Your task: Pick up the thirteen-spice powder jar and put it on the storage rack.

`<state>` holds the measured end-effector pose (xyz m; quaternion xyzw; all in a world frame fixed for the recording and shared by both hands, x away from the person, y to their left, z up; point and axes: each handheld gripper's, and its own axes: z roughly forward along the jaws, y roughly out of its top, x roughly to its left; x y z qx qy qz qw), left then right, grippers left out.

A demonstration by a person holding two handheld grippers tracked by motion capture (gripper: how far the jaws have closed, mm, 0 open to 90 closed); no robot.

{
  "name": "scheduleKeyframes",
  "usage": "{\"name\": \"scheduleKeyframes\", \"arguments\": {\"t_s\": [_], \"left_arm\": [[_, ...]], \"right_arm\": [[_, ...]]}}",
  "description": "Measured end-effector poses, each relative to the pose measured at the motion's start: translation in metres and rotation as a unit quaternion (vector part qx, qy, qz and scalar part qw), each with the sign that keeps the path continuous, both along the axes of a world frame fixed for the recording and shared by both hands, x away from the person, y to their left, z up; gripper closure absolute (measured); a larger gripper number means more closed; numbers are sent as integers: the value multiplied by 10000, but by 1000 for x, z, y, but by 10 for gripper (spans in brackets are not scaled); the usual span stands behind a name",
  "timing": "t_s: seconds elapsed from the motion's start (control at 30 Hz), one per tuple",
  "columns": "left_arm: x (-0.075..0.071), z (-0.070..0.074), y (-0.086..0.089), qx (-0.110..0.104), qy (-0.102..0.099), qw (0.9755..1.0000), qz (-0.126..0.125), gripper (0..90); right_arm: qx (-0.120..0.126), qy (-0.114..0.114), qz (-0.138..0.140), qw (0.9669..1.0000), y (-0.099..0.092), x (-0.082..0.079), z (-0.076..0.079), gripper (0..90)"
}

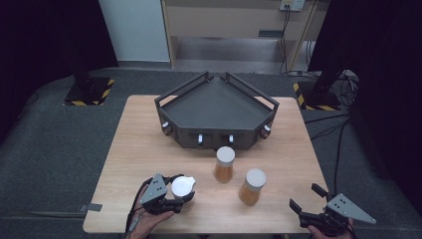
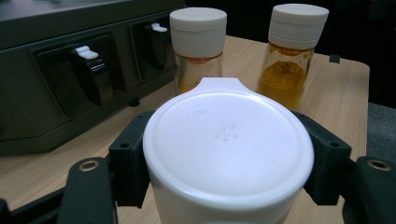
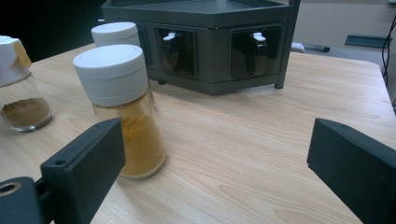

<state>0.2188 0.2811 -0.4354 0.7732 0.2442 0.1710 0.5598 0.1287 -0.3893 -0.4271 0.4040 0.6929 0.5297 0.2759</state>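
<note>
We are clamping the left claw (image 1: 175, 198) on a white-lidded spice jar (image 1: 182, 187) at the bench's (image 1: 278, 199) near-left corner, gripping just under the lid so it lifts upright. The right claw (image 1: 309, 199) is hanging apart, empty. Two spice jars (image 1: 224, 164) (image 1: 252, 186) of orange-yellow powder are standing before the dark corner rack (image 1: 216, 107), its tray empty.

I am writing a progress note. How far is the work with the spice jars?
Nothing is on the dark rack yet. In hand: the left gripper has its jaws shut on one white-lidded jar. Left: two orange jars stand on the table; the right gripper waits open.
</note>
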Motion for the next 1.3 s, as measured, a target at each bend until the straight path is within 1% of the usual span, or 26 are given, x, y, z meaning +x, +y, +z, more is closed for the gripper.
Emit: {"name": "scheduleKeyframes", "arguments": {"t_s": [0.13, 0.4, 0.6, 0.63, 0.67, 0.73, 0.87, 0.97, 1.0, 1.03, 1.1, 1.17, 1.27, 1.3], "left_arm": [[1, 4, -1, 5, 1, 10000, -19, 299], [8, 26, -2, -1, -80, 9999, -136, 299], [16, 43, 0, -71, -93, 9998, -141, 299], [16, 43, 0, -71, -93, 9998, -141, 299], [19, 50, 1, -80, -91, 9998, -140, 299], [22, 56, 1, -86, -115, 9998, -141, 299], [28, 70, 2, -148, -86, 9997, -154, 299], [31, 84, -1, -81, -118, 9998, -143, 299], [31, 84, -1, -81, -118, 9998, -143, 299], [34, 91, -2, -81, -92, 9999, -114, 299], [36, 100, -4, -48, -134, 9998, -103, 299], [39, 108, -6, -40, -141, 9999, -64, 299], [43, 117, -7, -83, -107, 9999, -3, 299], [44, 121, -8, -73, -126, 9999, 24, 299]], "right_arm": [[-2, -2, -1, 10000, 0, 0, 0, 43], [0, -6, 9, 10000, 0, 0, 0, 43], [3, -3, 4, 10000, 0, 0, 0, 43], [-1, -7, 5, 10000, 0, 0, 0, 43], [0, -4, 4, 10000, 0, 0, 0, 43], [1, -3, 8, 10000, 0, 0, 0, 43], [7, 5, 1, 10000, 0, 0, 0, 43], [5, 4, 2, 10000, 0, 0, 0, 43], [5, 4, 2, 10000, 0, 0, 0, 43], [-1, -6, 4, 10000, 0, 0, 0, 43], [9, 3, 2, 10000, 0, 0, 0, 43], [9, 3, 2, 10000, 0, 0, 0, 43], [7, -2, 5, 10000, 0, 0, 0, 43], [9, 4, 8, 10000, 0, 0, 0, 44]]}}
